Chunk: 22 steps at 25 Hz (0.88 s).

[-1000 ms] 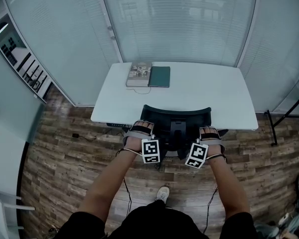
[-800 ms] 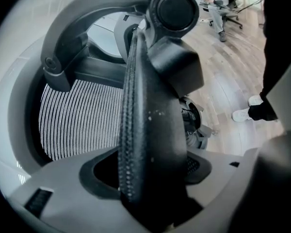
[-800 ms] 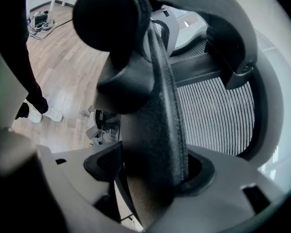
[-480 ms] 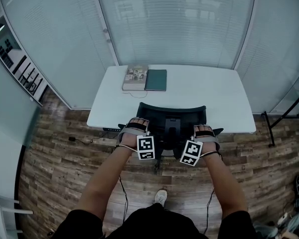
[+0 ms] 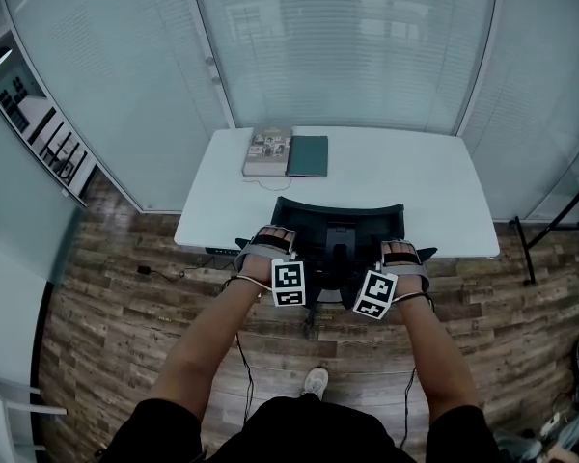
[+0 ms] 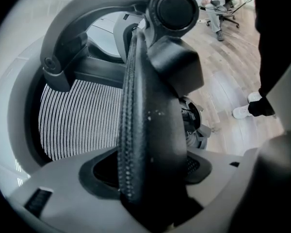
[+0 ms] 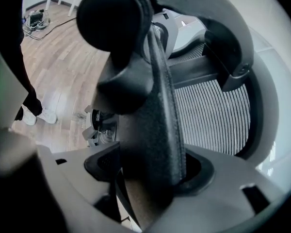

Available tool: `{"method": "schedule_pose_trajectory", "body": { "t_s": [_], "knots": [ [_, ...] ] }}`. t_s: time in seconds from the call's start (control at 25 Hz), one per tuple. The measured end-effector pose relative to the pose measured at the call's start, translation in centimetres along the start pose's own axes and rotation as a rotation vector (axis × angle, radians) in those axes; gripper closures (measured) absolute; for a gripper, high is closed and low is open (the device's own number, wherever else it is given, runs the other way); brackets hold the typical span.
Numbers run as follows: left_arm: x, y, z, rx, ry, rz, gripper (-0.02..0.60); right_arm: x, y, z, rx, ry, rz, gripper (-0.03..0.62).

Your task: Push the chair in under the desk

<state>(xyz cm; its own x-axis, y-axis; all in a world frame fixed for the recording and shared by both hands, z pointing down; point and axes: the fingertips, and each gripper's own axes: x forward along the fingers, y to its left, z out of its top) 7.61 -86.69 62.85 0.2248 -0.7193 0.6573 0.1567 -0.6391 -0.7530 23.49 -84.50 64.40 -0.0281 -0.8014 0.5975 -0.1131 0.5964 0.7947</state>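
Pushing looks close to finished. The chair (image 5: 338, 222) stands square to the desk (image 5: 396, 177). In the head view its backrest top overlaps the near desk edge. The seat is not visible, so presumably it is beneath the top.

The left gripper (image 5: 273, 243) is clamped on the left rim of the backrest (image 6: 136, 130), which runs up between its jaws. The right gripper (image 5: 399, 253) is closed the same way on the right rim. Both arms reach forward.

Left to do, as I judge it: little or no further travel, then letting go on both sides. Whether the chair has met a stop under the desk cannot be told.

A book (image 5: 268, 149) and a green notebook (image 5: 308, 154) lie at the far desk edge, well apart from the chair.
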Motion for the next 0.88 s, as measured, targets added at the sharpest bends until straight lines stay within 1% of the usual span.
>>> {"method": "schedule_pose_trajectory", "body": {
  "t_s": [0.08,0.2,0.24,0.28,0.32,0.4,0.48,0.52,0.6,0.72,0.76,0.8,0.88],
  "knots": [
    [0.0,-0.1,0.2,-0.006,-0.008,-0.003,0.253,0.0,0.0,-0.1,0.0,0.0,-0.002,0.293],
    [-0.6,0.2,0.4,-0.07,-0.031,-0.005,0.235,-0.2,1.1,-0.1,-0.009,0.01,0.079,0.293],
    [-1.2,0.5,0.4,-0.093,-0.042,0.001,0.229,-0.5,1.4,0.0,-0.01,0.008,0.098,0.293],
    [-1.8,0.7,0.4,-0.11,-0.051,0.008,0.208,-0.9,1.5,0.2,-0.005,-0.002,0.104,0.293],
    [-2.5,0.8,0.5,-0.123,-0.059,0.014,0.195,-1.6,1.4,0.5,0.011,-0.02,0.1,0.293],
    [-4.1,0.9,0.7,-0.169,-0.092,0.025,0.192,-3.6,0.6,1.2,0.072,-0.069,0.077,0.293],
    [-6.2,1.4,0.7,-0.248,-0.142,0.046,0.192,-6.0,-0.8,2.0,0.162,-0.13,0.038,0.292],
    [-7.4,1.7,0.8,-0.302,-0.17,0.055,0.192,-7.2,-1.5,2.4,0.215,-0.163,0.021,0.292],
    [-9.5,2.1,1.2,-0.44,-0.236,0.048,0.192,-9.5,-2.4,2.9,0.325,-0.226,0.008,0.293],
    [-12.9,2.6,3.0,-0.701,-0.379,-0.015,0.192,-12.9,-3.6,3.5,0.479,-0.317,-0.004,0.298],
    [-14.1,3.3,3.5,-0.784,-0.432,-0.006,0.193,-14.0,-4.5,3.7,0.529,-0.348,-0.027,0.305],
    [-15.3,4.4,3.5,-0.864,-0.482,0.029,0.208,-15.1,-5.5,3.8,0.584,-0.382,-0.058,0.317],
    [-17.2,6.8,2.9,-1.003,-0.55,0.145,0.302,-17.2,-7.9,4.1,0.712,-0.458,-0.129,0.354]
  ]
}}
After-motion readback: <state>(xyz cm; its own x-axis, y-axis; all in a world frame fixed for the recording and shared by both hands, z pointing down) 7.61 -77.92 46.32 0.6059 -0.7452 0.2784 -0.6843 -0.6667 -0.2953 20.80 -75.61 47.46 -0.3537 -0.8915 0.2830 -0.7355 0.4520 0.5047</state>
